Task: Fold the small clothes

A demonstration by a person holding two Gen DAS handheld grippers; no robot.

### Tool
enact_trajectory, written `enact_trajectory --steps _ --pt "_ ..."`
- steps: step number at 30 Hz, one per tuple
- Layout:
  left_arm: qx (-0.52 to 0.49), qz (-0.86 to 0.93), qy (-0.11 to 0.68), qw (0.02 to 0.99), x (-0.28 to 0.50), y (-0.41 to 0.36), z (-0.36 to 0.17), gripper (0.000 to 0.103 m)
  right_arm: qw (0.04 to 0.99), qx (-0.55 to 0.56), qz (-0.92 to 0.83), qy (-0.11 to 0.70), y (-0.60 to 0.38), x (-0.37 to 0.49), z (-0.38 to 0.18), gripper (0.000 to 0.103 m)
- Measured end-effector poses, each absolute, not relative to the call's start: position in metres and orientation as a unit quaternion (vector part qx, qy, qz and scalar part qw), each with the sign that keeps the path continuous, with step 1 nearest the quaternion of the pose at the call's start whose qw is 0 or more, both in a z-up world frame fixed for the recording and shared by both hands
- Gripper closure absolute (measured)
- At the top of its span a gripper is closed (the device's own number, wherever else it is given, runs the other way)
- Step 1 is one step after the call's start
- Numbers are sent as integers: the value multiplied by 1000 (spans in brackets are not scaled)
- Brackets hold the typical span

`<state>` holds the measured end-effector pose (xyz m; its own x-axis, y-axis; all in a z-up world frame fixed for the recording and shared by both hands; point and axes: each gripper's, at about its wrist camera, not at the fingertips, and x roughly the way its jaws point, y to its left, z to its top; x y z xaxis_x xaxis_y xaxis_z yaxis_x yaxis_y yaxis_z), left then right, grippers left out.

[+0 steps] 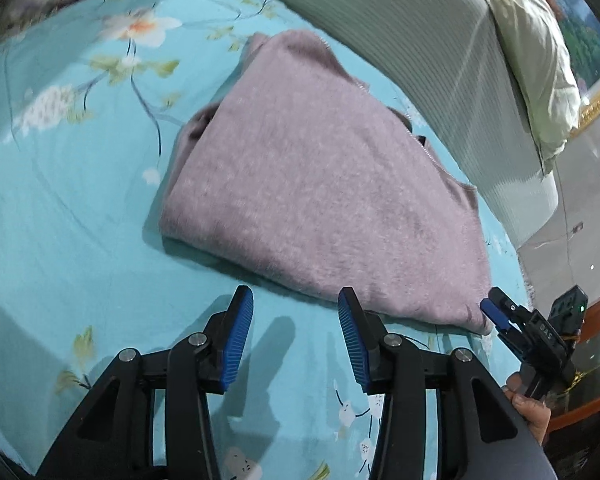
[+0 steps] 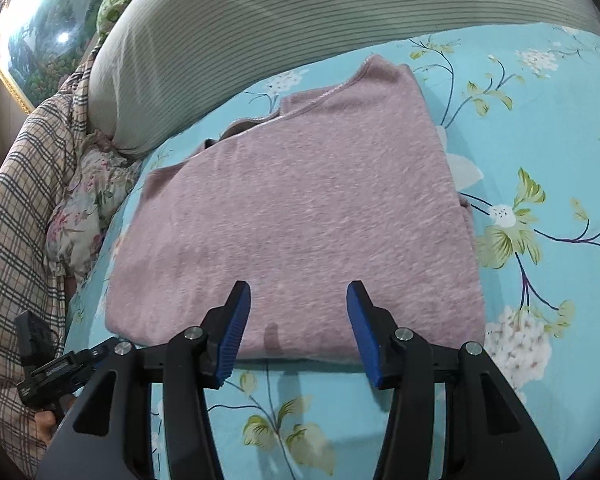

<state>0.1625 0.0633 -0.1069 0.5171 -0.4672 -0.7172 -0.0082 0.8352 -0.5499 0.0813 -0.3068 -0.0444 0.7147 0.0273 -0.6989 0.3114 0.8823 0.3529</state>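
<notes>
Turquoise bedsheet with a flower print covers the bed, and a striped grey cushion lies along its far side. On the sheet rests a folded pink sweater, flat, with its near edge towards both tools. Left gripper hangs over bare sheet just beside that edge, jaws apart, holding nothing. Right gripper hangs over the sweater's near edge, jaws also apart and empty.
</notes>
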Motion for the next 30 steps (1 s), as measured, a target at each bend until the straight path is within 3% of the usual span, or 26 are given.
enact_trajectory --steps 16,19,21,23,30 --pt "-335 -73 431 835 218 90 -125 58 896 243 -67 365 -305 89 -42 48" --pt "-319 -63 429 843 224 88 -121 63 895 248 -67 365 -309 93 -44 48" --pt "-295 -55 424 855 226 84 -116 82 895 250 -66 364 -312 95 -45 48" --pt "-271 -65 415 866 227 77 -107 93 894 252 -66 364 -315 96 -46 48" --pt "-182 -128 363 905 219 21 -60 96 892 270 -62 358 -332 98 -43 48"
